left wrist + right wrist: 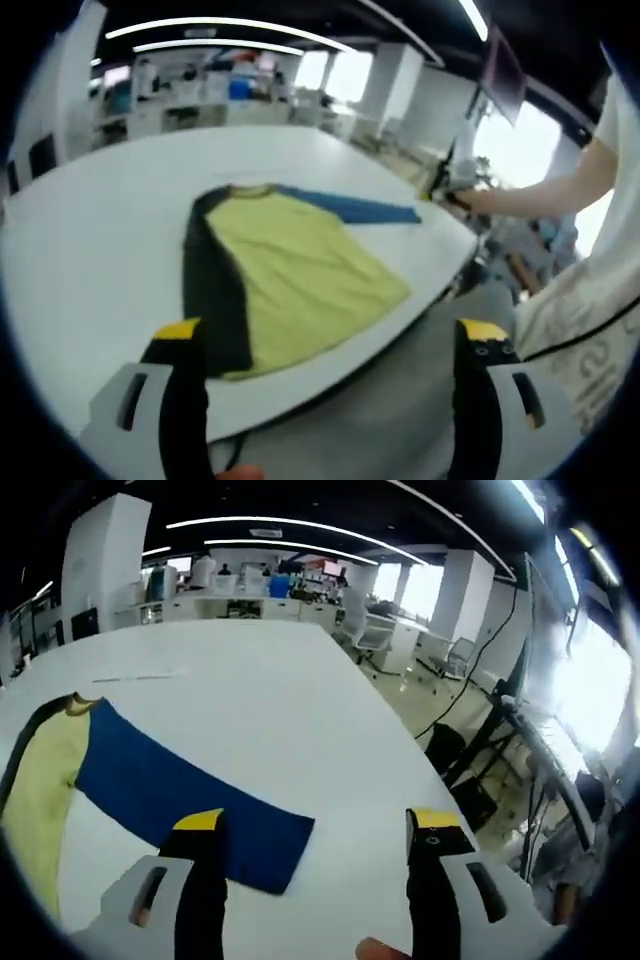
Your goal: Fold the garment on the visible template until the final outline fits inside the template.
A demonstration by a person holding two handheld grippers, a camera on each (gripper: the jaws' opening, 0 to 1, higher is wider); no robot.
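Note:
The garment lies flat on the white table. Its body is yellow, with a black strip down its left side and a blue sleeve stretched out to the right. My left gripper is open and empty, hovering off the table's near edge short of the hem. In the right gripper view the blue sleeve runs from the yellow body to its cuff end. My right gripper is open, its left jaw over the cuff and nothing held. It also shows far right as the right gripper.
The table's near edge runs diagonally, with grey floor beyond it. A person's arm and white clothing are on the right. A monitor stands behind. Chairs and cables lie past the table's right side. Faint marks cross the tabletop.

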